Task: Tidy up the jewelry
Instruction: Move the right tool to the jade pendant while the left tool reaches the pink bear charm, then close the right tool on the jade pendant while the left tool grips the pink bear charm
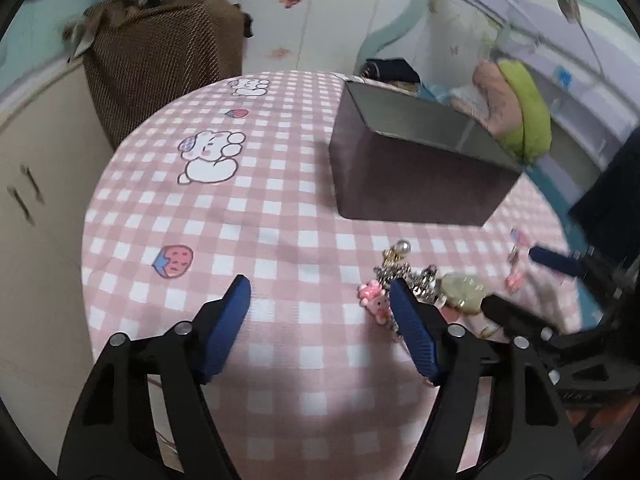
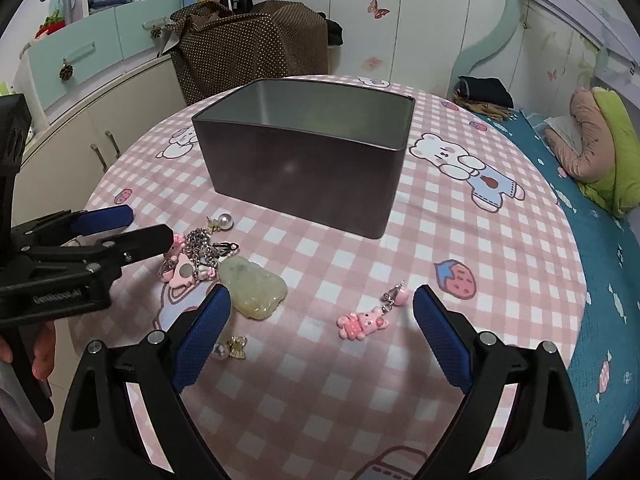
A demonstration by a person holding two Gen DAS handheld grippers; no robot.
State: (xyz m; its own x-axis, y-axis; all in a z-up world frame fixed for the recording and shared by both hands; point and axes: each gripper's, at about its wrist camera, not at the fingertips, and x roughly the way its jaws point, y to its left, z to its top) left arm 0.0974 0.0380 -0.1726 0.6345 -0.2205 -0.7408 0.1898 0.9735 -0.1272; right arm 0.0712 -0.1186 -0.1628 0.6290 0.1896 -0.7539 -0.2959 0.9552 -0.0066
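A dark open metal box [image 2: 304, 168] stands mid-table, empty inside; it also shows in the left wrist view [image 1: 416, 168]. A jewelry pile lies in front of it: silver chain [image 2: 202, 246], pearl earring [image 2: 226, 221], pale green jade pendant [image 2: 256, 290], pink charms [image 2: 180, 276]. A pink bear charm [image 2: 362, 322] lies between my right gripper's open fingers. My right gripper [image 2: 322, 320] is open and empty. My left gripper [image 1: 320, 304] is open and empty, its right finger beside the pile [image 1: 404, 276]; it shows at the left of the right wrist view [image 2: 132, 224].
The round table has a pink checked cloth [image 2: 460, 240]. A small gold bow piece [image 2: 236, 347] lies near my right gripper's left finger. A brown dotted bag [image 2: 248, 48] and cabinets stand behind. A bed with blue sheet [image 2: 600, 240] is at right.
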